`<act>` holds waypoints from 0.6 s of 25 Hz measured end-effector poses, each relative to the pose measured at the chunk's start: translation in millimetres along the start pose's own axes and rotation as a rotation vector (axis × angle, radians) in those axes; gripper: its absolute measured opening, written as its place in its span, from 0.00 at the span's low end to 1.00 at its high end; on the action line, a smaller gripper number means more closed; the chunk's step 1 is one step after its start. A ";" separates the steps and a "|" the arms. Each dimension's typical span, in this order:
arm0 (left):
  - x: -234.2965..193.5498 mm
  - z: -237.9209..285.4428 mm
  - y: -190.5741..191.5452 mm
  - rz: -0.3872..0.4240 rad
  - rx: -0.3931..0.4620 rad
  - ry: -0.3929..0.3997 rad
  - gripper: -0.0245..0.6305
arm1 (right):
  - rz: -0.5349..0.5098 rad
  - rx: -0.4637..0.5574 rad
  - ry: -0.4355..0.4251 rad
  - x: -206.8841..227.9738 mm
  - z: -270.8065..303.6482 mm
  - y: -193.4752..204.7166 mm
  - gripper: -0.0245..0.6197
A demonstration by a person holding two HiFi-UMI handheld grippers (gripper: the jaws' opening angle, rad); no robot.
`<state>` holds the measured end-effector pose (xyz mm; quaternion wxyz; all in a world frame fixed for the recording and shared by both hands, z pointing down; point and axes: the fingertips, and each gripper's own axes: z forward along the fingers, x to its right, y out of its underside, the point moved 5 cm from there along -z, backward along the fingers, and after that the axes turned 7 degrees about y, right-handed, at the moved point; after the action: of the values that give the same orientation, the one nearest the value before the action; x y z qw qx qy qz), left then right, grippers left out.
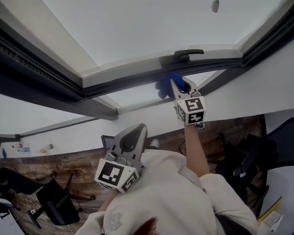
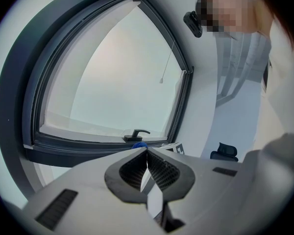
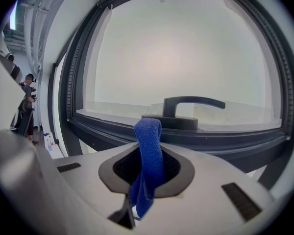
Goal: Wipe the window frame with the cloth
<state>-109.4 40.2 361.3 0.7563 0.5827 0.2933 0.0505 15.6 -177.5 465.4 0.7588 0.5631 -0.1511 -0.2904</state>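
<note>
My right gripper (image 1: 175, 83) is shut on a blue cloth (image 3: 148, 153), raised to the dark window frame (image 1: 137, 80) just below its black handle (image 1: 187, 54). In the right gripper view the cloth stands up between the jaws, its folded tip just short of the frame's lower rail (image 3: 196, 138) under the handle (image 3: 186, 109). Whether the cloth touches the rail is unclear. My left gripper (image 1: 138, 128) hangs lower, near the person's chest, shut with nothing in it. Its closed jaw tips (image 2: 147, 150) point toward the window, and the cloth (image 2: 139, 144) peeks above them.
A pull cord with a small knob (image 1: 215, 5) hangs over the glass. Office chairs (image 1: 49, 197) stand on the wooden floor left and right (image 1: 264, 153). A person (image 3: 27, 106) stands far off at the left of the right gripper view.
</note>
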 end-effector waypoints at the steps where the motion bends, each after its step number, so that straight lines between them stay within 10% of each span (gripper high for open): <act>1: 0.8 1.1 0.4 -0.001 -0.001 0.000 0.05 | -0.001 -0.001 -0.002 0.7 0.0 0.5 0.12; 15: 12.4 7.5 6.9 -0.007 0.005 -0.032 0.05 | -0.019 -0.011 0.005 16.0 -2.4 2.6 0.12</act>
<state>-93.6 41.2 363.9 0.7595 0.5842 0.2834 0.0379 30.1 -185.0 465.5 0.7596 0.5608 -0.1424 -0.2970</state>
